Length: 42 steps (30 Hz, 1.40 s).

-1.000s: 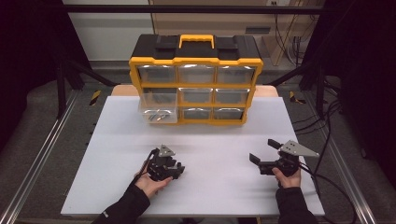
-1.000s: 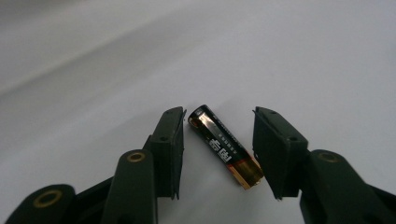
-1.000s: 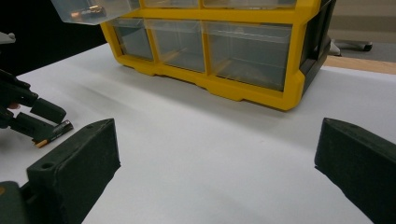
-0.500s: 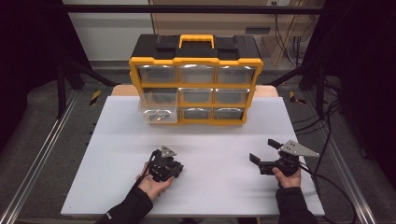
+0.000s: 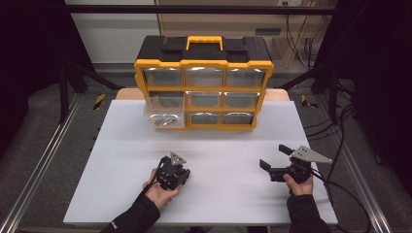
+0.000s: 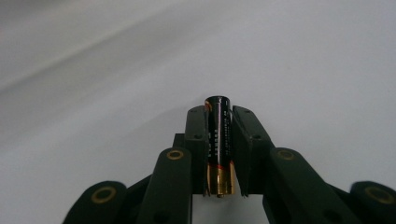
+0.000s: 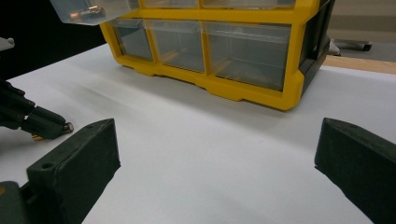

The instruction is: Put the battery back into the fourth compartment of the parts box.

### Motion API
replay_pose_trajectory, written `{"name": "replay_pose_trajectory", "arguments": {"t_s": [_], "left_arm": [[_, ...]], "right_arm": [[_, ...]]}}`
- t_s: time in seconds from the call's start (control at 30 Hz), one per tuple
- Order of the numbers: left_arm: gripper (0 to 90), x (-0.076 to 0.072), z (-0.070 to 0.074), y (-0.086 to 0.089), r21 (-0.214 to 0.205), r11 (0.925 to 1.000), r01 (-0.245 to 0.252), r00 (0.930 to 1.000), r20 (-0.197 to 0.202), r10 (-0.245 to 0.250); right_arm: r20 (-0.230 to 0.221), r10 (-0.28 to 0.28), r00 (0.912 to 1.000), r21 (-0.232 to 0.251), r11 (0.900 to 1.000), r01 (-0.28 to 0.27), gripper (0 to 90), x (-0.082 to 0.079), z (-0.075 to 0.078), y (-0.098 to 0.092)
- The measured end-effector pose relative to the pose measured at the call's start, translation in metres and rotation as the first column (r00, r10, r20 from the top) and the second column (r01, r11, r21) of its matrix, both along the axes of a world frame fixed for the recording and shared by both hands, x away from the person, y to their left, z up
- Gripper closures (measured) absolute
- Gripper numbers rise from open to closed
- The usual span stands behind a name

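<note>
We have just closed the left gripper point(image 6: 218, 154) on 1 battery point(image 6: 217, 140), right gripper point(image 5: 278, 166) spread empty; next, likely carrying it to the open drawer point(image 5: 164, 118).

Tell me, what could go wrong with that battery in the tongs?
The left tongs pinch the battery by its smooth round sides, so it might slip out and roll across the table. The open drawer sticks out of the organizer, so a careless reach could bump it.

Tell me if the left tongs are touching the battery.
Touching. The left gripper view shows the left tongs just closing, both pads pressed against the sides of the black battery between them, no gap showing.
</note>
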State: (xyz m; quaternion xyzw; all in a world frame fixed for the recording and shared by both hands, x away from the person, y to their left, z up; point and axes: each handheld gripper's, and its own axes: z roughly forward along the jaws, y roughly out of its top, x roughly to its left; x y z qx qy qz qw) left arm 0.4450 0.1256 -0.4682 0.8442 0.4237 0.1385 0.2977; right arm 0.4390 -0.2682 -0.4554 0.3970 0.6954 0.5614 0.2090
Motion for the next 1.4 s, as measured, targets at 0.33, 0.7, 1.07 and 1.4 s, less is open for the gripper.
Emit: {"name": "replay_pose_trajectory", "arguments": {"t_s": [0.33, 0.7, 1.07, 1.4], "left_arm": [[76.4, -0.001, 0.008, 0.002, 0.004, 0.9997, 0.026, 0.9995, 0.018, -0.026], [76.5, -0.003, 0.032, 0.013, -0.059, 0.998, 0.025, 0.9978, 0.063, -0.021], [76.5, -0.001, 0.063, 0.029, -0.134, 0.991, 0.006, 0.9932, 0.116, 0.009], [76.4, 0.003, 0.096, 0.048, -0.208, 0.9781, -0.001, 0.9846, 0.171, 0.037]], "right_arm": [[0.003, 0.001, 1.0, 0.0, 1.0, -0.001, 0.3, 0.0, 0.0, 0.0], [0.003, 0.004, 1.0, 0.0, 1.0, -0.004, 0.3, 0.0, 0.0, 0.0], [0.002, 0.003, 1.0, -0.001, 1.0, -0.003, 0.3, 0.0, 0.0, 0.0], [0.002, 0.0, 1.0, -0.003, 1.0, 0.0, 0.3, 0.0, 0.0, 0.0]]}}
